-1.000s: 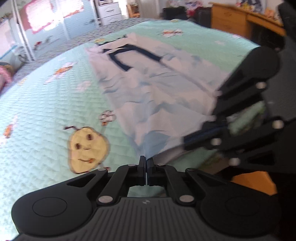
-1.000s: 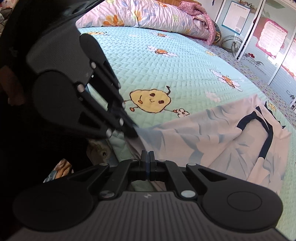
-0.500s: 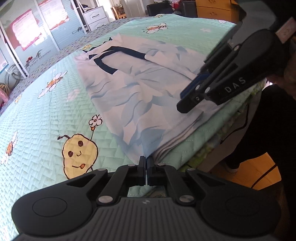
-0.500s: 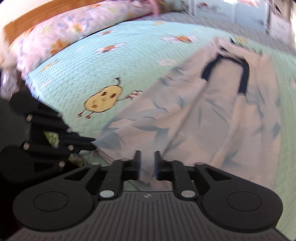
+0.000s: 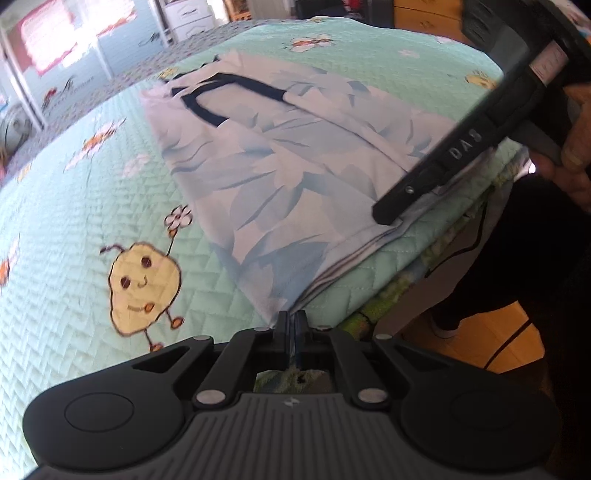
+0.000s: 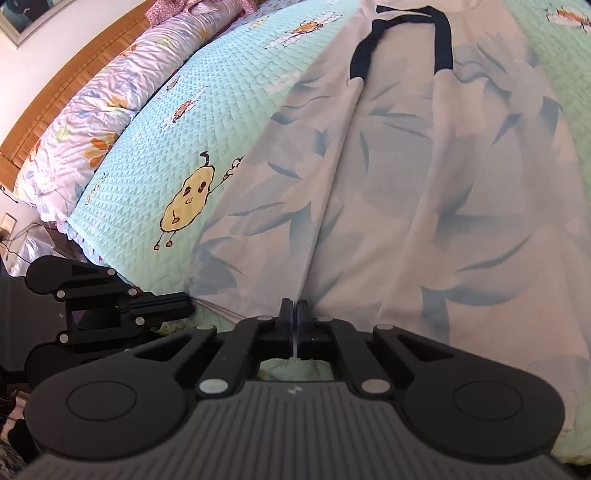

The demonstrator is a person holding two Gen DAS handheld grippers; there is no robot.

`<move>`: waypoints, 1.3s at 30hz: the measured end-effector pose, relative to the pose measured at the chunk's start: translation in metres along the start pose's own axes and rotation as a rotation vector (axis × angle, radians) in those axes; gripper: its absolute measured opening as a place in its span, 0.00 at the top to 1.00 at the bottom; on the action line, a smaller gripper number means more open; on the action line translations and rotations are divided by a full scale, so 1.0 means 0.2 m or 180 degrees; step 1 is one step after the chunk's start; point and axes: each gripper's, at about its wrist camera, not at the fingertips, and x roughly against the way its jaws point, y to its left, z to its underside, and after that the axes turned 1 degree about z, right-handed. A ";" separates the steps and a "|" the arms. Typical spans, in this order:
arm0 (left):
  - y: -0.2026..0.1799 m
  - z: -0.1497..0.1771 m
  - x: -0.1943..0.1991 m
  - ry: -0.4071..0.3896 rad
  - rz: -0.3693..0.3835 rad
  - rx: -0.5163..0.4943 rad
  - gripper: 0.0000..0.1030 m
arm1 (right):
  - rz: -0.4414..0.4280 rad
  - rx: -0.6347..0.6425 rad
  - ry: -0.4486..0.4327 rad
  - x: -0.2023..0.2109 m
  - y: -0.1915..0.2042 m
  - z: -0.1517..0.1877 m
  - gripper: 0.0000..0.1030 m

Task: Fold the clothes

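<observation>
Left gripper and right gripper both clamped on hem of pale blue floral-print garment; right view alone shows floral pillow, left view alone wooden desk.

The left gripper points steeply downward with its jaws pressed together. The right gripper slants down beside it, jaws likewise closed; seen from the left wrist it comes in edge-on from the upper right, a hand apparently wrapped around its handle.

Shirt on bed, near edge
</observation>
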 end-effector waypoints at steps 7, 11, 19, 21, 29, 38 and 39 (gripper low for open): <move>0.23 0.00 0.11 -0.0181 0.0175 0.0987 0.71 | 0.0047 -0.0210 -0.0101 0.08 -0.04 -0.02 0.91; 0.26 -0.10 0.09 -0.0410 0.0360 0.1211 0.71 | -0.0080 -0.0149 -0.0320 0.14 0.01 -0.06 0.91; 0.22 -0.18 -0.19 -0.0039 0.0595 0.1251 0.71 | -0.0337 -0.0568 0.0028 -0.11 -0.08 -0.07 1.00; 0.23 -0.14 -0.17 -0.0117 0.0641 0.1264 0.71 | -0.0366 -0.0484 -0.0011 -0.09 -0.08 -0.03 1.00; 0.31 -0.24 -0.08 -0.0447 0.0654 0.1323 0.66 | -0.0490 -0.0460 -0.0387 -0.02 -0.04 -0.29 0.88; 0.31 -0.26 -0.29 -0.0152 0.0493 0.1288 0.46 | -0.0517 -0.0869 -0.0155 -0.22 -0.22 -0.37 0.92; 0.31 -0.26 -0.28 -0.0160 0.0489 0.1293 0.46 | -0.0506 -0.0827 -0.0232 -0.19 -0.20 -0.37 0.88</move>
